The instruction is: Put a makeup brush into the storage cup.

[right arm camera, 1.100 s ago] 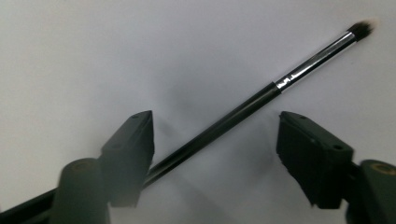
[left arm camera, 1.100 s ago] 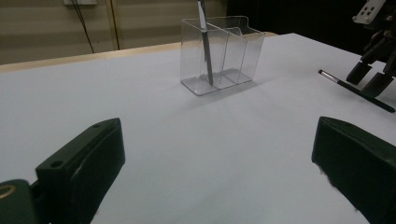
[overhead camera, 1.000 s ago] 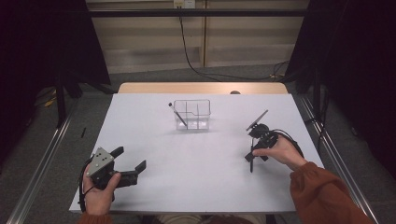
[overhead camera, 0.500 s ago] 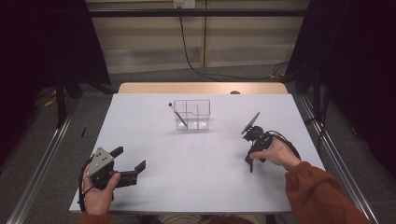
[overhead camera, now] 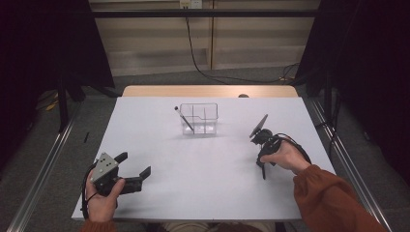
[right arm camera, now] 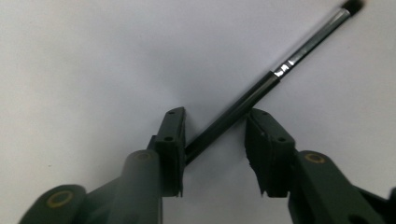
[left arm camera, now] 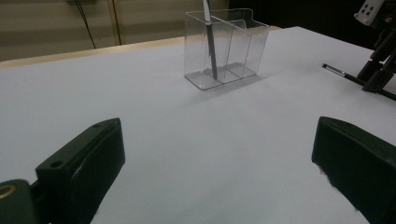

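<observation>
Jaws on the left gripper (overhead camera: 130,170) stand wide apart with nothing between them, resting low near the front left of the white table (overhead camera: 203,193), exactly where they sat a second ago. Ahead of them the sheet lies bare all the way to the clear divided holder (overhead camera: 199,119), which stands near the far middle with one brush (overhead camera: 183,119) leaning in its left compartment. Further right, the right gripper (right arm camera: 215,140) points down at a second, dark-handled brush (right arm camera: 261,88) lying flat on the table. Its jaws have just been closing: they now straddle the handle, one pad touching it, the other with a sliver of table showing beside it, so I'd call this a grasp about to land rather than a firm hold. Over that second the right hand drew slightly toward the person. If the pinch completes, the brush can be lifted and carried left to the holder. That path is open tabletop; the right edge sits near the hand, so drifting outward is the risk.
</observation>
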Demonstrator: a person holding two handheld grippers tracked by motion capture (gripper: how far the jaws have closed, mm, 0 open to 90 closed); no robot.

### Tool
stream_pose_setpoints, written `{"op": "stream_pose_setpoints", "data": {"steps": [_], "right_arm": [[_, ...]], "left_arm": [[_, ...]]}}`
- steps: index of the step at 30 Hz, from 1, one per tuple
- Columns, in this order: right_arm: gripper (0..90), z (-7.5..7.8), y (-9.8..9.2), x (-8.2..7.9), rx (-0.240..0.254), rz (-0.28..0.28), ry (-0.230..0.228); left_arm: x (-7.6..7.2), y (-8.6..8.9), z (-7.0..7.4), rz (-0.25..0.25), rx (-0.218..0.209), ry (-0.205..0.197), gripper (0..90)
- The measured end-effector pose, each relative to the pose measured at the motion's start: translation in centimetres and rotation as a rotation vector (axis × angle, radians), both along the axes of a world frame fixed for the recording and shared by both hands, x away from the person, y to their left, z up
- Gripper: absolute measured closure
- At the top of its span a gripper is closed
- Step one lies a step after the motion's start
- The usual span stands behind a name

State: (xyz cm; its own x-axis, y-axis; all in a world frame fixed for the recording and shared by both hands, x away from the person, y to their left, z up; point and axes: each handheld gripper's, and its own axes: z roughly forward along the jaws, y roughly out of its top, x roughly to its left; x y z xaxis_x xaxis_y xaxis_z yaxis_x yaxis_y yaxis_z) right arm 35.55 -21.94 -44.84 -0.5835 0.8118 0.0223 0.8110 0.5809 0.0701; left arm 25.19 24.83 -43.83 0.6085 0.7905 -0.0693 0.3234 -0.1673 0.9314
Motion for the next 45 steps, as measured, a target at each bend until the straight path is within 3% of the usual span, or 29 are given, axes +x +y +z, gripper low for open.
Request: {"op": "stream_pose_setpoints", "data": {"steps": [1,2,5,11,20,26,34,45], "right_arm": [[77.9,0.0,-0.1,0.0,0.010,-0.003,0.005],[84.2,0.0,-0.3,0.0,0.014,0.003,0.001],[84.9,0.0,-0.6,0.0,0.041,-0.003,0.004],[85.2,0.0,-0.4,0.0,0.028,0.003,0.010],[85.3,0.2,-0.9,-0.7,0.061,0.007,-0.043],[85.3,1.2,-1.5,-1.2,0.115,-0.005,-0.098],[85.3,1.3,-2.0,-1.8,0.194,-0.027,-0.191],[85.3,1.5,-3.3,-3.1,0.381,-0.060,-0.349]], "left_arm": [[0.0,0.0,0.0,0.000,0.001,0.000,2.6],[0.0,0.0,0.0,-0.001,0.002,-0.001,2.6],[0.1,0.0,0.0,0.001,0.004,0.002,2.6],[0.1,0.0,0.0,0.002,0.004,0.002,2.6],[0.1,0.1,-0.1,0.007,0.000,0.001,2.8],[0.1,0.3,0.0,0.021,-0.009,-0.006,3.5],[0.1,0.3,0.0,0.023,-0.012,-0.007,3.5],[-0.2,0.0,0.1,0.006,-0.016,-0.013,3.4]]}}
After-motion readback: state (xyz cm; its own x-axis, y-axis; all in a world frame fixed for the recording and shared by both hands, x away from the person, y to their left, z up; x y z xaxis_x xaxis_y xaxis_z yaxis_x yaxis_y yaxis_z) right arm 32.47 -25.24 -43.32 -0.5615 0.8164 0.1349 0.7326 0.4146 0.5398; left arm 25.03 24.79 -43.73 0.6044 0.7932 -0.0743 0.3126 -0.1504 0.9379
